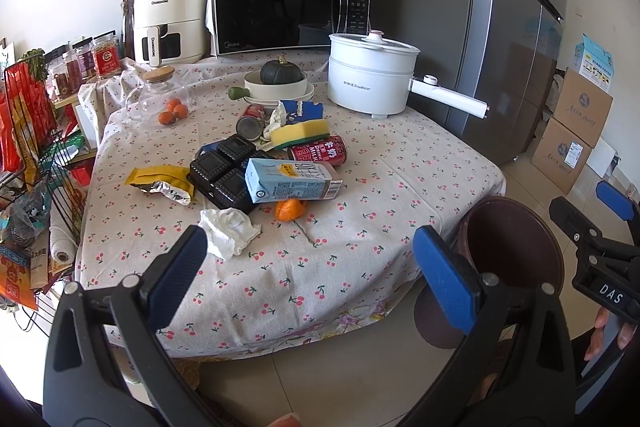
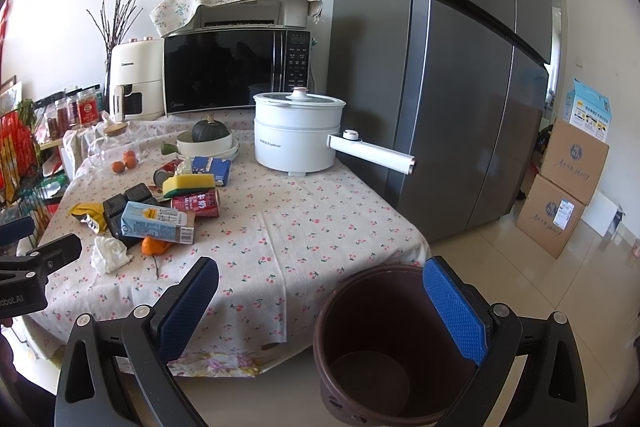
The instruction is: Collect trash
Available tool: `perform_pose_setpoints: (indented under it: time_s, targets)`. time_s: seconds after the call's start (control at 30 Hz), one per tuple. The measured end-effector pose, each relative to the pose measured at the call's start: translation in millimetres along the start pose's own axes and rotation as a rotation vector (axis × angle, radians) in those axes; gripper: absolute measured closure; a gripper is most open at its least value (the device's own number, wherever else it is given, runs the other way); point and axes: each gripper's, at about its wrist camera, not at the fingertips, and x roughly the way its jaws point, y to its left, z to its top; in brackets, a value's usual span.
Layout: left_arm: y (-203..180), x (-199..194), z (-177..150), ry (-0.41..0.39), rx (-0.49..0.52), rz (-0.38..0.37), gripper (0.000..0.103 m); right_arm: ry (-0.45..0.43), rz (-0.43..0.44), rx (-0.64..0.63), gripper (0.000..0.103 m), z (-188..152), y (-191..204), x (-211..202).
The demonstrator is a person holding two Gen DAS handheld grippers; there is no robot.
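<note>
Both tongs released and empty: left tongs [image 1: 310, 267] just short of crumpled tissue [image 1: 230, 229] and trash pile on the tabletop [image 1: 360, 207]; right tongs [image 2: 320, 303] above brown bin [image 2: 360, 311].

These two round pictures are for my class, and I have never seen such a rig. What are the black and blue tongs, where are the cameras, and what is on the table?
A person holds one gripper in each hand; a camera on each looks along its fingers. The left gripper and right gripper are both open and hold nothing. On the table lies trash: a milk carton, a red can, a crumpled tissue, a yellow wrapper. A brown bin stands empty on the floor beside it.
</note>
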Motion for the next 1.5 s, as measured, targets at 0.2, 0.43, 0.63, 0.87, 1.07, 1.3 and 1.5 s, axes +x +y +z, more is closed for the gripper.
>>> perform_pose_setpoints:
  time_s: [0.2,0.43,0.63,0.87,1.07,1.3,1.5]
  targets:
    - [0,0,-1,0.003,0.000,0.002,0.001,-0.002,0.000,0.000,0.000,0,0,0]
    - [0,0,-3,0.004,0.002,0.003,0.001,-0.002,0.000,0.000,0.000,1,0,0]
    - [0,1,-3,0.008,0.006,0.003,0.001,-0.001,0.001,0.000,0.000,1,0,0]
    - [5,7,-2,0.056,0.022,0.000,0.001,0.027,0.012,-0.020,0.000,3,3,4]
    - [16,21,10,0.138,0.028,-0.003,0.001,0.119,0.036,-0.076,0.000,20,7,22]
    - [38,61,27,0.305,0.050,-0.023,0.001,0.327,0.211,-0.068,0.000,44,7,67]
    - [49,108,53,0.408,0.177,-0.074,0.001,0.401,0.231,-0.175,0.000,61,27,109]
